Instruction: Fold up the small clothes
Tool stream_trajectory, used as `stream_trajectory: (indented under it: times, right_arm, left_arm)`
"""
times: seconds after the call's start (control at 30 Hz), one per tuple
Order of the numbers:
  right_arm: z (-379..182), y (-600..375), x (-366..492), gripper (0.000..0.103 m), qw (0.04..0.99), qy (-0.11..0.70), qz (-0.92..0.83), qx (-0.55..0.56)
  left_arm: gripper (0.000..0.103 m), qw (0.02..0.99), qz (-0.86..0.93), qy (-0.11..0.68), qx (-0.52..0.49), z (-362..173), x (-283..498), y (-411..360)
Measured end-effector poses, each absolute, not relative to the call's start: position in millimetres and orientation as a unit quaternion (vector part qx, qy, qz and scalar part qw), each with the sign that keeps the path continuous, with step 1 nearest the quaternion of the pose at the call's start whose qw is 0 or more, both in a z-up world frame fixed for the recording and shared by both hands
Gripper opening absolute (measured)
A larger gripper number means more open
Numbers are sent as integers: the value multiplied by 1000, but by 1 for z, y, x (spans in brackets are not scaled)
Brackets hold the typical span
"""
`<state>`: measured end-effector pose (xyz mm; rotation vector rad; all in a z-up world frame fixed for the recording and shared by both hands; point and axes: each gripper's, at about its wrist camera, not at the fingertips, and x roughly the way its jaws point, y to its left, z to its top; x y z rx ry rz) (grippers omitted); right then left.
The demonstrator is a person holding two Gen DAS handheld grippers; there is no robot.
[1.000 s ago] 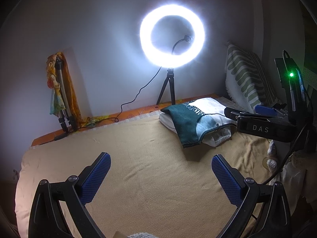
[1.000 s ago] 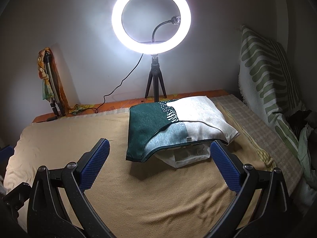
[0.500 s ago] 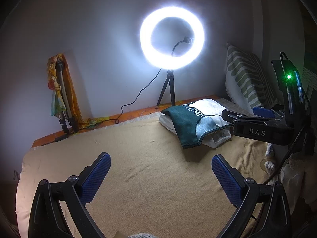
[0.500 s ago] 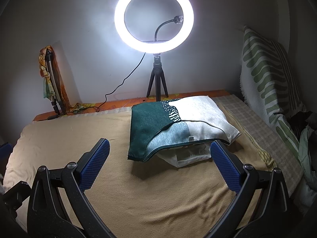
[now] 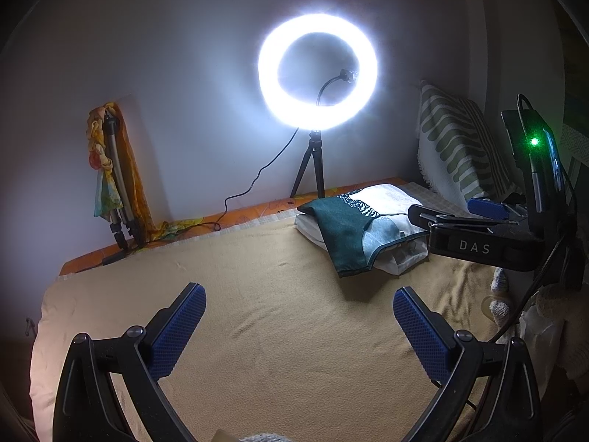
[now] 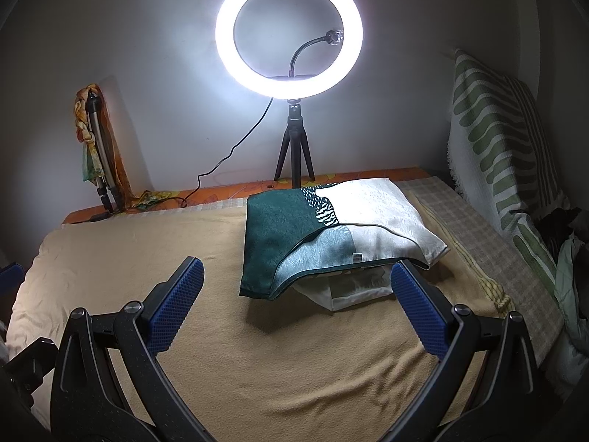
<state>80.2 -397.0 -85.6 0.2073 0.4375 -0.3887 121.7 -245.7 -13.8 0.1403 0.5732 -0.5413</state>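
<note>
Nearest the cameras, the left gripper (image 5: 299,316) hangs above the tan blanket (image 5: 279,331) with its blue ribbed pads spread wide and nothing between them; the right gripper (image 6: 294,291) is likewise spread wide and empty, poised just short of the clothes. In the left wrist view the right gripper's black body, marked DAS, reaches in from the right edge of the bed and hides the right end of the pile. The folded clothes (image 6: 331,235) lie toward the far right part of the bed, on the blanket near its far edge: the top piece is part dark teal, part cream, with a white-on-teal leaf pattern where the colours meet and a paler teal panel along the near side. Its near edge lifts off the blanket and casts a shadow, and a white garment (image 6: 353,289) shows beneath it. To the right of the pile a checked cloth (image 6: 475,232) covers the bed's right edge, with a green-and-white striped cushion (image 6: 493,147) leaning against the wall there. Behind the pile, at the far edge, a lit ring light (image 6: 289,33) stands on a small tripod (image 6: 294,154), its cable trailing left. In the far left corner a folded tripod (image 6: 97,154) wrapped in a yellow scarf leans on the wall.
</note>
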Motion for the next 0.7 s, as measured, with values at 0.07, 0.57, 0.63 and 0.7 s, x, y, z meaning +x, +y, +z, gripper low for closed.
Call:
stream_trajectory:
  times: [0.07, 0.57, 0.63, 0.7]
  right_arm:
    - [-85, -396, 81, 103, 952, 216, -191, 102]
    - [-85, -395, 82, 103, 953, 216, -189, 98]
    - [-85, -394, 82, 103, 953, 216, -190, 98]
    - [-85, -394, 82, 103, 953, 216, -189, 99]
  left_arm:
    - [103, 921, -263, 279, 67, -13, 122, -246]
    - [103, 924, -261, 270, 73, -14, 120, -246]
    - [103, 924, -261, 269, 73, -14, 119, -246]
    - [103, 924, -263, 268, 73, -14, 119, -246]
